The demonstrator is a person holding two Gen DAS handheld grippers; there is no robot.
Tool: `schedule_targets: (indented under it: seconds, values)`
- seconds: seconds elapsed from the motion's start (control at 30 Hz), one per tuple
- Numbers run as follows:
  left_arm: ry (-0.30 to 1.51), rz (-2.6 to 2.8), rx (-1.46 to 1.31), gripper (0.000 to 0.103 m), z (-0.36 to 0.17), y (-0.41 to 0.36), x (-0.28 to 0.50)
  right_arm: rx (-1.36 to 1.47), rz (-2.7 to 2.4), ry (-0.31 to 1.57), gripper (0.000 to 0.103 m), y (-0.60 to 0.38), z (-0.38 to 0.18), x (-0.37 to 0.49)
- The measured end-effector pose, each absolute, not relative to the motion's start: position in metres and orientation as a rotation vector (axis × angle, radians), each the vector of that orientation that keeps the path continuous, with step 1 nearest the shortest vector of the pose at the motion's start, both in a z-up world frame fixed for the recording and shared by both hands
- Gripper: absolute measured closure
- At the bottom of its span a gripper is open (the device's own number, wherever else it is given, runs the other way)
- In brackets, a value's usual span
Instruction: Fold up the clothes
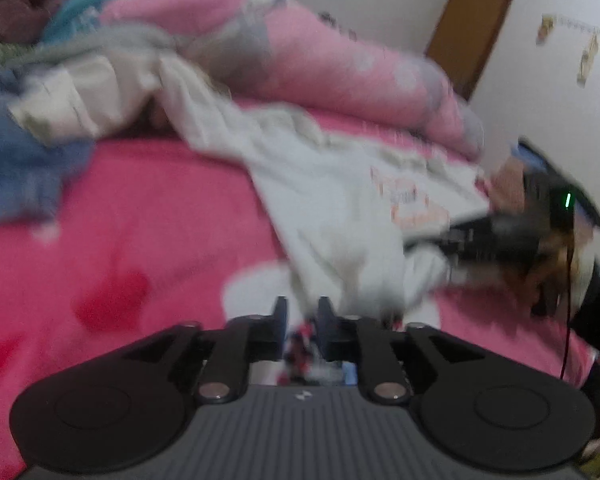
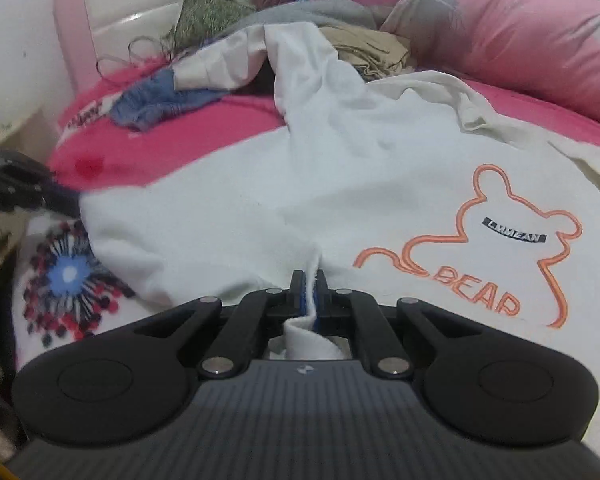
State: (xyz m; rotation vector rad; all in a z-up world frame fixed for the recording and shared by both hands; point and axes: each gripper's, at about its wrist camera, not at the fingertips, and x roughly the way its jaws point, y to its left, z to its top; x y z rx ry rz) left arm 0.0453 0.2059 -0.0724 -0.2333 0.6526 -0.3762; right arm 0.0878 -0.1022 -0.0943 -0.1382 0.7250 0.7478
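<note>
A white T-shirt point(image 2: 320, 176) with an orange bear outline and the word BEAR lies spread on the pink bedsheet point(image 2: 220, 120). My right gripper point(image 2: 310, 278) is shut on a fold of the shirt's near hem, and the cloth bunches behind the pads. In the blurred left wrist view the same shirt point(image 1: 340, 208) stretches from the clothes pile toward my left gripper point(image 1: 303, 308). Its jaws stand apart, with patterned sheet showing in the gap and the shirt's edge just past the tips. At the right a hand holds the right gripper point(image 1: 420, 242) at the shirt's far edge.
A rolled pink quilt point(image 2: 520, 40) lies along the far side of the bed. A pile of clothes sits near the headboard point(image 2: 140, 0): blue denim point(image 2: 160, 100), a beige garment point(image 2: 364, 48), a cream one point(image 1: 80, 96). A brown door point(image 1: 472, 28) is in the wall.
</note>
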Motion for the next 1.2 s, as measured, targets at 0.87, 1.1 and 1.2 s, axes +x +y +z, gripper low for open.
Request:
schedule_targets:
  seconds: [0.87, 1.1, 1.2]
  values:
    - [0.828, -0.305, -0.471, 0.094, -0.075, 0.168, 0.129, -0.010, 0.662, 0.524, 0.079, -0.113, -0.086, 0.059]
    - [0.811, -0.230, -0.412, 0.094, -0.090, 0.161, 0.122, 0.141, 0.534, 0.405, 0.055, -0.180, -0.068, 0.007]
    - [0.819, -0.216, -0.408, 0.092, -0.097, 0.157, 0.121, 0.124, 0.386, 0.412, 0.053, -0.227, -0.066, -0.008]
